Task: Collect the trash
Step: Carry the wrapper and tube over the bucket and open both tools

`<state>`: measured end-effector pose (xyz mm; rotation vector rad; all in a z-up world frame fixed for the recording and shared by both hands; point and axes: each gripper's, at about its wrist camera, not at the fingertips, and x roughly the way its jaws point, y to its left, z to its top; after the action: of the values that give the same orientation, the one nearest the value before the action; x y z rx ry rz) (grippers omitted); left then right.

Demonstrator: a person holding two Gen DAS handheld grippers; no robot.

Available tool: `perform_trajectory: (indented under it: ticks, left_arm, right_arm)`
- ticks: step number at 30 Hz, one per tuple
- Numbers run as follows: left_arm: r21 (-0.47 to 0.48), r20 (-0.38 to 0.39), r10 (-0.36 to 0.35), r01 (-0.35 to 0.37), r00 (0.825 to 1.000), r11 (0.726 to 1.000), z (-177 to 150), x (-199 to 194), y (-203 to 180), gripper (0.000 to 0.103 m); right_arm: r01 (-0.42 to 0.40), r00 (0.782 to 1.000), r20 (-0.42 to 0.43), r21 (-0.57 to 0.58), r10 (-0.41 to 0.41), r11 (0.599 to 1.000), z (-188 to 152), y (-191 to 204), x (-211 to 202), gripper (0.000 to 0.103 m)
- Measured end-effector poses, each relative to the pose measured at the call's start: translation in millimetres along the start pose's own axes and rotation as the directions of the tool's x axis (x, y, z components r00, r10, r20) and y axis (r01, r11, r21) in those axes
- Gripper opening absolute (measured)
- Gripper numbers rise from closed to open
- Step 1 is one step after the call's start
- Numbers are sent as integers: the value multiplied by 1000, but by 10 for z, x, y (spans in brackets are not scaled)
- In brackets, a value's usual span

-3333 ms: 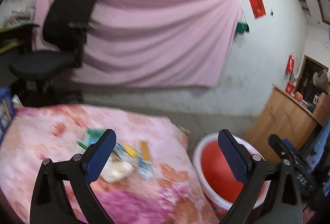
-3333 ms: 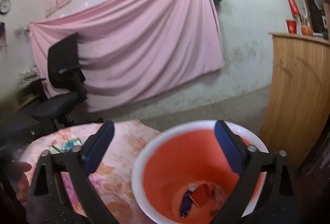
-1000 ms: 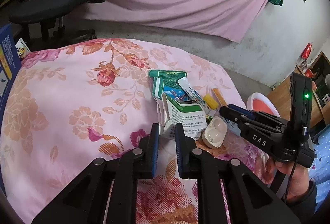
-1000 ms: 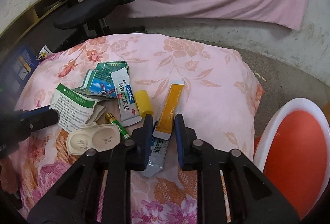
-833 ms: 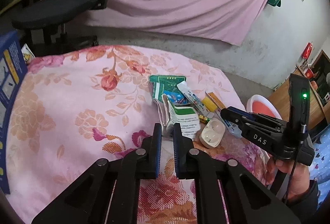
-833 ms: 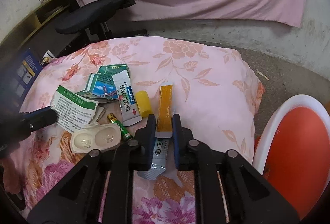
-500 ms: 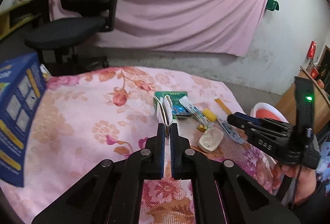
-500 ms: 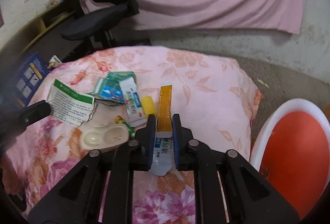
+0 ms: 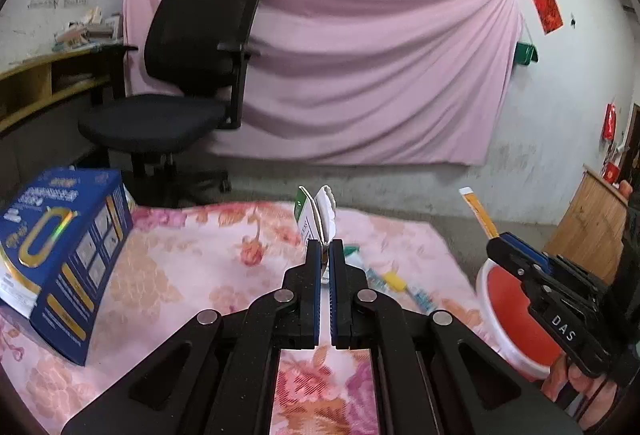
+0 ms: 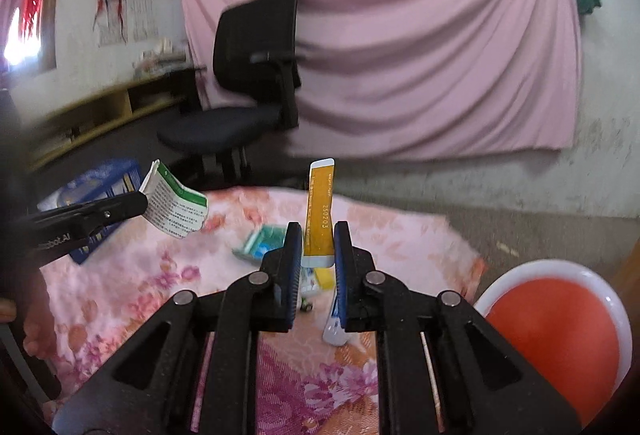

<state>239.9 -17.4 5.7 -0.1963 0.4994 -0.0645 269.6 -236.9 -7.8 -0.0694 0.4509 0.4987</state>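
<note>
Gripping torn carton (image 9: 316,219) and orange sachet (image 10: 320,213) aloft.

You have two grippers (image 9: 325,249) (image 10: 317,235), one red bin (image 10: 560,335) at four o'clock, one blue box (image 9: 60,255) at nine o'clock, one office chair (image 9: 188,83).

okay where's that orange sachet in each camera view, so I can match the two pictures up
Left wrist: the orange sachet sticks up at the right, clamped in the right tongs.
Right wrist: the orange sachet stands upright at centre, between the right tongs.
Shared landmark: the red basin, low right in both.
</note>
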Motion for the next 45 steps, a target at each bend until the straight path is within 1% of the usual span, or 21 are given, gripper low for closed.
perform_trajectory:
  ticks: [5,8,12,14,19,21,22,26,30,33,39,43,45]
  left_arm:
    - [22,76,-24,23,997,999,146,-121,-187,2]
    - [33,127,-59,55,990,998,227,-196,-322,2]
    - [64,188,-118,108,975,992,305,-300,-591,2]
    - [85,204,-171,157,964,984,337,-326,-724,2]
    - [140,211,-281,256,936,957,351,-270,-1125,2]
    - [167,199,-304,274,932,947,341,-228,-1284,2]
    - [182,187,-314,282,931,942,334,-196,-1358,2]
    - [223,140,-343,308,929,925,255,-105,-1722,2]
    - [242,95,-371,340,924,909,151,-14,-1976,2]
    - [252,55,-385,360,921,898,52,50,-2146,2]
    - [252,-45,-405,403,913,880,-122,239,-2420,2]
    - [238,-133,-407,428,904,872,-250,395,-2557,2]
    - [232,-170,-402,433,900,871,-290,461,-2563,2]
  right_arm:
    - [44,992,121,9,-45,999,69,-57,-282,38]
    - [76,978,192,22,-79,997,87,-103,-435,38]
    - [133,949,284,39,-139,990,95,-193,-664,38]
    - [157,934,317,56,-167,986,78,-247,-753,38]
    - [240,893,367,106,-262,965,19,-409,-979,39]
    - [265,881,370,128,-294,956,-16,-500,-1074,39]
    - [285,873,370,144,-318,948,-44,-558,-1120,39]
    - [330,859,348,185,-376,926,-152,-781,-1301,39]
    - [367,853,310,217,-420,905,-267,-982,-1404,39]
    - [397,853,267,227,-449,889,-369,-1076,-1441,39]
    - [433,861,161,267,-483,861,-532,-1288,-1445,39]
    - [436,877,75,293,-475,851,-585,-1427,-1359,39]
    - [436,884,39,297,-467,850,-605,-1469,-1310,39]
